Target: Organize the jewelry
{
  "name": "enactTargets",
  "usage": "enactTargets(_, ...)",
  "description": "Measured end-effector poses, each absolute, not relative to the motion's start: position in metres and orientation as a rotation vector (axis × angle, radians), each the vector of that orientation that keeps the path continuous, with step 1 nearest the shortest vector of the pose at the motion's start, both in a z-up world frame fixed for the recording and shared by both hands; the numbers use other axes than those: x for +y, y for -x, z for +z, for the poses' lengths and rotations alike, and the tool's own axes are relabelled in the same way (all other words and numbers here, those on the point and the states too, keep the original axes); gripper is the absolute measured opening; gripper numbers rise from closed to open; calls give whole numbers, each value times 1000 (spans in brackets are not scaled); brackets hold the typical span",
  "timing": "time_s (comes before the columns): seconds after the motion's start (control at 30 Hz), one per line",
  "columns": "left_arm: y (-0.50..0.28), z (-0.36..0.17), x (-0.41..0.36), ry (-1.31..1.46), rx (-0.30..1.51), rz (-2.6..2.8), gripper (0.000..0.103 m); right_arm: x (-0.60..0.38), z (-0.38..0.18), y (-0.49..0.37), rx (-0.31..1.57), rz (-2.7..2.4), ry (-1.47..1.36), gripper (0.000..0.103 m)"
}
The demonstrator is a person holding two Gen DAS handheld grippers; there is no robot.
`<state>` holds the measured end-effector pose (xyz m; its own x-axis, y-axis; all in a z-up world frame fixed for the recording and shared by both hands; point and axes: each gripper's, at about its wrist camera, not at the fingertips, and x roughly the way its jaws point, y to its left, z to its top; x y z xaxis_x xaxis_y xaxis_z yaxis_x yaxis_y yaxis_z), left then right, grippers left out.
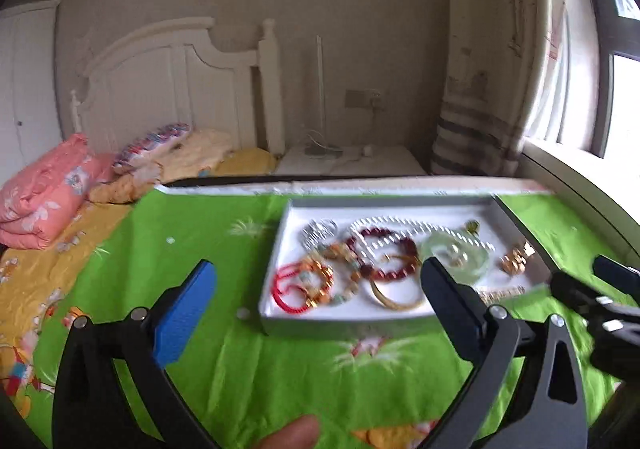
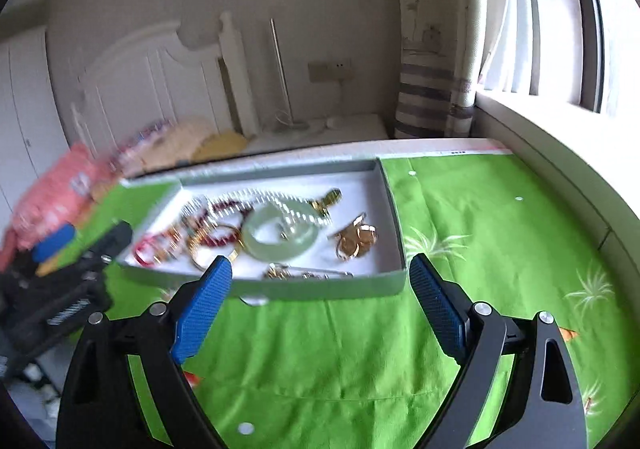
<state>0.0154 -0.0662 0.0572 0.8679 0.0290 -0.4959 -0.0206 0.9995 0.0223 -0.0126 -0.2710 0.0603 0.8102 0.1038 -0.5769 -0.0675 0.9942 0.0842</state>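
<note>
A shallow white tray (image 1: 280, 237) (image 2: 384, 205) sits on a green cloth and holds mixed jewelry: a pale jade bangle (image 1: 478, 263) (image 2: 276, 237), a dark red bead bracelet (image 1: 384, 241), a pearl strand (image 1: 400, 223) (image 2: 280, 205), a red cord bracelet (image 1: 288, 289) (image 2: 146, 249), gold pieces (image 1: 516, 259) (image 2: 356, 241) and a silver piece (image 1: 318, 231). My left gripper (image 1: 316, 283) is open and empty, hovering just before the tray's near wall. My right gripper (image 2: 320, 281) is open and empty at the tray's near right corner.
The green cloth (image 1: 248, 369) (image 2: 480, 233) covers a table. A bed with pink and yellow bedding (image 1: 48, 193) lies to the left. A window sill (image 2: 560, 129) and a striped curtain (image 1: 468, 137) stand to the right. A white nightstand (image 1: 352, 165) is behind.
</note>
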Motion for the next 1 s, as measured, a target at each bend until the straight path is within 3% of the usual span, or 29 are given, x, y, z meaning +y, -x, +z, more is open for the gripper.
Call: enactTargets(1.0,-17,45,-67,-25,563,-12,101,-264,50,2,641,29,2,87)
